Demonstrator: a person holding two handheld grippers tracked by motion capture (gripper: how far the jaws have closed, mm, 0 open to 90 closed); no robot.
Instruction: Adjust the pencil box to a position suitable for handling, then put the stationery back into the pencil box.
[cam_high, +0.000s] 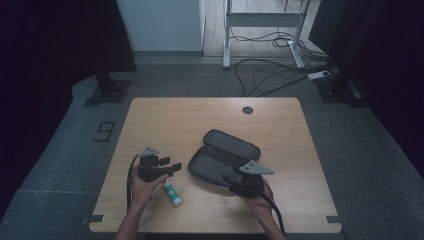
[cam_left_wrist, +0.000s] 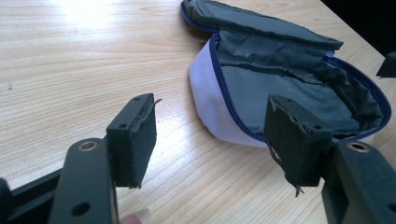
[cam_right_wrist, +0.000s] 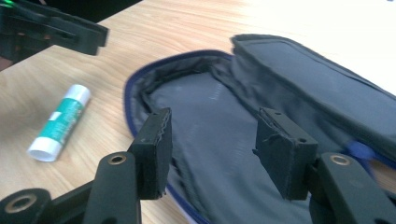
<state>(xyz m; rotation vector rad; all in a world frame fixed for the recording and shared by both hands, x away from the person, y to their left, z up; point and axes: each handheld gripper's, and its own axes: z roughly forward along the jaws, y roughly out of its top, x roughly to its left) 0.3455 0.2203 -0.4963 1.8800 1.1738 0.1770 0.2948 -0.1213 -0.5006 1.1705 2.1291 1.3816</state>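
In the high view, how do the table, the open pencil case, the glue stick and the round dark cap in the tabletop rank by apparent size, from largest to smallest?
1. Table, by far the largest.
2. Open pencil case.
3. Glue stick.
4. Round dark cap, the smallest; it lies farther from the camera, so its gap to the glue stick is less sure.

One readable sign: a dark digit "9" (cam_high: 104, 131) marked on the grey floor, just left of the wooden table (cam_high: 165, 115), level with its far half. The glue stick (cam_high: 172, 194) on the table's near part carries a green-and-white label (cam_right_wrist: 62, 120); its print is too small and blurred to read. Nothing else legible.
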